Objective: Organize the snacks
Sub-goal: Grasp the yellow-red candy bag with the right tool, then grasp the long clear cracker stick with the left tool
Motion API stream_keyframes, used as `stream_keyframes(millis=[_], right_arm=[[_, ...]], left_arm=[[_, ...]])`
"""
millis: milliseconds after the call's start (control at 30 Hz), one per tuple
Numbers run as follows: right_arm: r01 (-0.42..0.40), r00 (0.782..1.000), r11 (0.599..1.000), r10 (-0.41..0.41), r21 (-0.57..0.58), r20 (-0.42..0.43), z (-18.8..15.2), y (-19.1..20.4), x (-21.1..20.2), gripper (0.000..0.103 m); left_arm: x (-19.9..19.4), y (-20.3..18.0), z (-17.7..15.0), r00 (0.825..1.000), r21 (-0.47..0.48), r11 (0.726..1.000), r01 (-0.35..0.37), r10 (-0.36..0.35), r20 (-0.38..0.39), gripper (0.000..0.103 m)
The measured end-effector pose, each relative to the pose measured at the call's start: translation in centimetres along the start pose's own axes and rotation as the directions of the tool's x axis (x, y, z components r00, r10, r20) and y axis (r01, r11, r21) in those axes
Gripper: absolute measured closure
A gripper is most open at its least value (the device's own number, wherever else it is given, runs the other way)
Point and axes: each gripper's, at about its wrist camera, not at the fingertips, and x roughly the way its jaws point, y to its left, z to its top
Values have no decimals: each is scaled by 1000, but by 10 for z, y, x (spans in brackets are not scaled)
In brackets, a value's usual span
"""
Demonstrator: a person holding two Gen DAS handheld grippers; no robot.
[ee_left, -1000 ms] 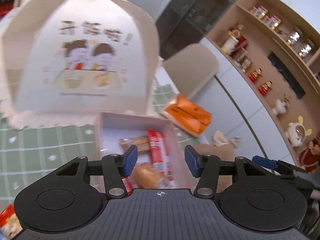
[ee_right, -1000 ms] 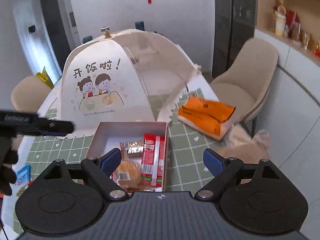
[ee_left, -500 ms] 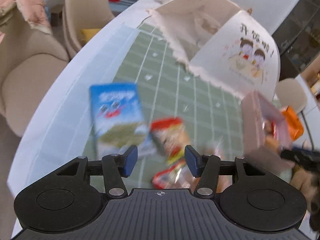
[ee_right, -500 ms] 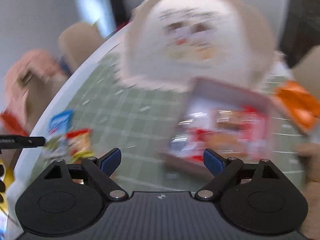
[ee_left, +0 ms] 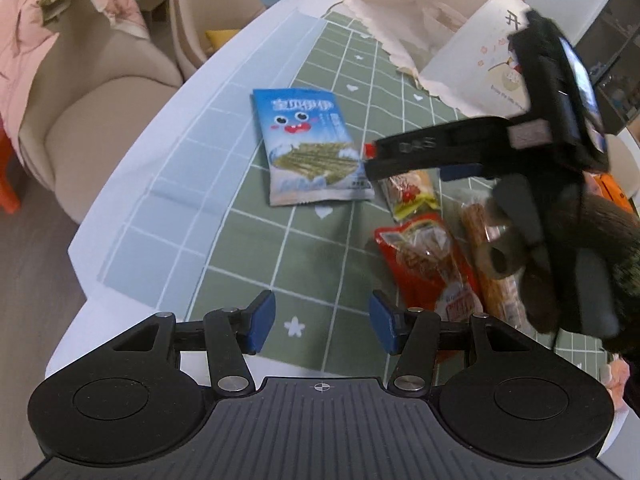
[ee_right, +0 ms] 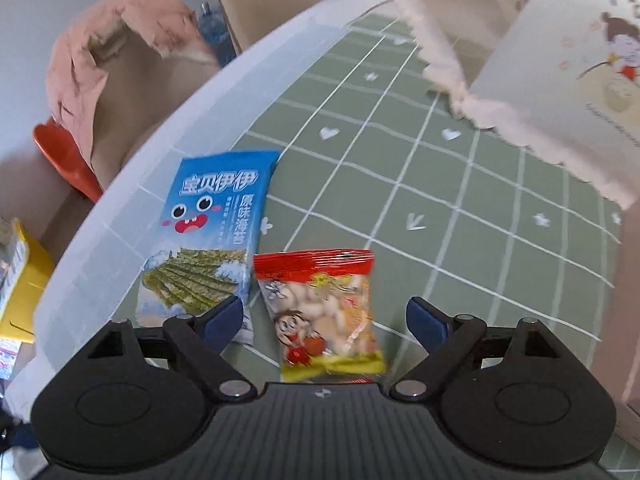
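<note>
— The jaws?
— Both pairs spread, pinching nothing. The right gripper point(ee_right: 325, 314) has just been closing, its jaws either side of the red-and-yellow clear packet of pale round snacks point(ee_right: 326, 312), not touching it. The left gripper point(ee_left: 322, 322) hangs over bare green checked cloth on the counter point(ee_left: 256, 240).
— Count the snacks.
— One blue seaweed packet point(ee_left: 310, 148), that red-and-yellow packet, one red wrapped packet point(ee_left: 432, 264) and one long clear-wrapped biscuit stick point(ee_left: 492, 276), all flat on the counter.
— Pose?
— Both tilted steeply downward.

Glossy plastic film wraps the blue seaweed packet point(ee_right: 208, 236) and the red-topped snack bag point(ee_right: 324, 312), which lie on a smooth matt green checked cloth point(ee_right: 400, 184) covering the desk, beside a fabric food cover point(ee_right: 560, 60) with frilly trim.
</note>
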Motion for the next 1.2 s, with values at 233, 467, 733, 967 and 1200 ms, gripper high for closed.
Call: stream_keyframes(millis=[233, 467, 733, 967, 1200], right_arm=[[23, 999, 995, -25, -92, -25, -19, 2, -23, 55], [17, 1000, 999, -17, 45, 8, -79, -61, -80, 55], [151, 986, 981, -158, 121, 51, -149, -99, -127, 55], [125, 982, 966, -154, 226, 112, -186, -100, -159, 55], [97, 979, 944, -148, 317, 143, -211, -96, -171, 55]], left_arm=[[2, -10, 4, 999, 28, 999, 38, -37, -12, 46], [25, -21, 9, 988, 5, 991, 135, -135, -80, 46], [51, -52, 23, 970, 23, 975, 221, -218, -108, 47], [37, -19, 82, 990, -43, 997, 60, -54, 132, 47], [96, 14, 127, 994, -133, 987, -90, 97, 43, 47]])
